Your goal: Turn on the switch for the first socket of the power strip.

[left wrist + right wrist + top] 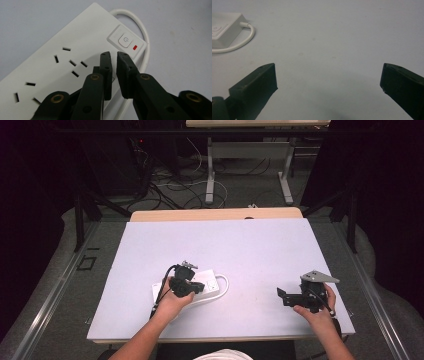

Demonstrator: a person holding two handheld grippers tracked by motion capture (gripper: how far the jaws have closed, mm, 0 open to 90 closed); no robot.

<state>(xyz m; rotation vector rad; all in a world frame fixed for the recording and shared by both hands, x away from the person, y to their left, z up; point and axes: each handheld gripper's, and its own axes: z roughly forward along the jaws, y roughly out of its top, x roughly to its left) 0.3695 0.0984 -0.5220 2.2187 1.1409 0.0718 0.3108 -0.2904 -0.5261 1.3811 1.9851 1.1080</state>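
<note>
A white power strip [62, 65] lies on the pale counter [260, 245], near its front edge and left of centre. The left gripper [113, 56] hangs directly over the strip, jaws drawn nearly together with a narrow gap, tips close to the power button [125, 40] (a red light [135, 47] sits beside it). The right gripper [282, 295], jaws spread wide, rests well apart to the right, pointing toward the strip's looped cord [242, 40].

Overhead view; two close views; shared power strip [75, 57]
</note>
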